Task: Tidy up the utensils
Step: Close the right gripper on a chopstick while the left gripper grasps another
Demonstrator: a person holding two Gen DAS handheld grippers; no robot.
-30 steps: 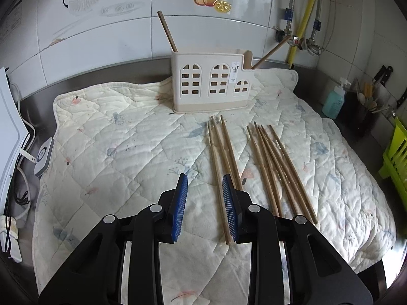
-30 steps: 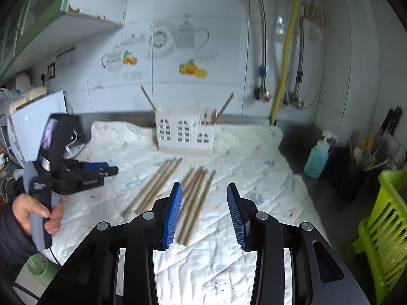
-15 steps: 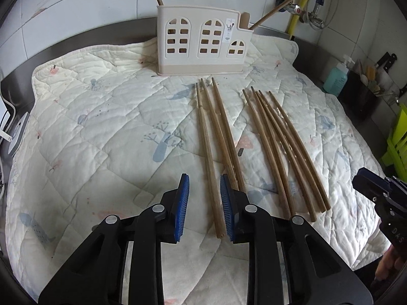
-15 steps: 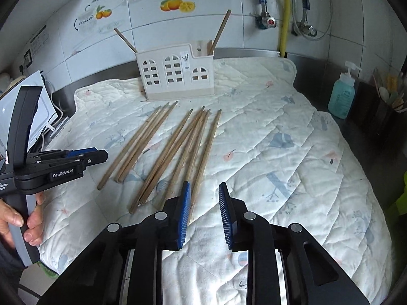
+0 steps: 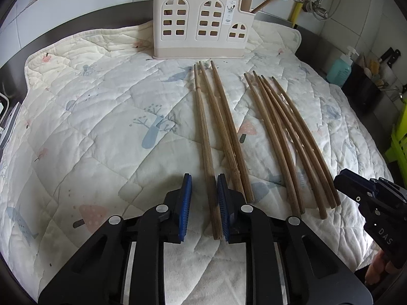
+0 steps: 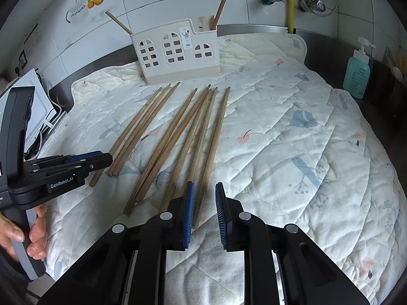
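Chopsticks [image 5: 221,127] lie in two loose bundles on the quilted mat [image 5: 101,127], near the white holder [image 5: 201,25] at its far edge; two more stand in the holder, their lower ends hidden behind its wall. How many sticks the overlapping right bundle holds is hard to tell.

Your left gripper [image 5: 203,203] is narrowly parted and closing. The near end of the leftmost chopstick [image 5: 207,157] lies between its blue pads, against or just beside the right pad [image 5: 221,203]; firm contact cannot be made out, and the left pad stands clear.

Your right gripper [image 6: 204,211] is likewise narrowly parted and closing. The near end of the rightmost chopstick [image 6: 216,137] passes just inside its left pad [image 6: 189,211], partly hidden by it; no grip is visible.
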